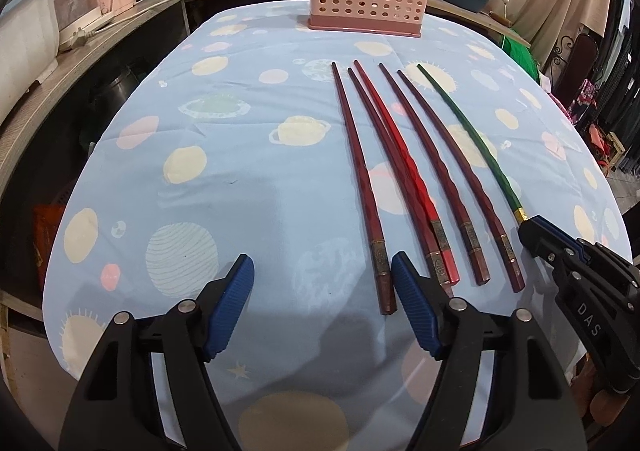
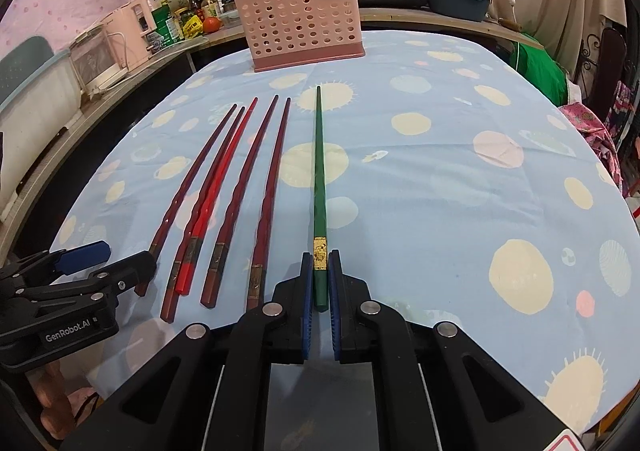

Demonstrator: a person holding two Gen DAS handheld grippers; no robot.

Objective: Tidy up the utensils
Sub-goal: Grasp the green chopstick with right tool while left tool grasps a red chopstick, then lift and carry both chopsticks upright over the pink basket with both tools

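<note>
Right gripper [image 2: 321, 283] fingers clamp green chopstick [image 2: 319, 179] end; left gripper [image 1: 322, 283] open.

Six long tapered wooden chopsticks [image 2: 224, 195] lie side by side on the planet-print tablecloth [image 2: 460, 211], tips toward the perforated pink plastic utensil basket [image 2: 302, 27] behind them. The green chopstick [image 2: 320, 187] lies rightmost, apart from the other five.

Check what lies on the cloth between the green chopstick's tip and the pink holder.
Only bare tablecloth between green chopstick and pink holder, seen in the right wrist view.
</note>
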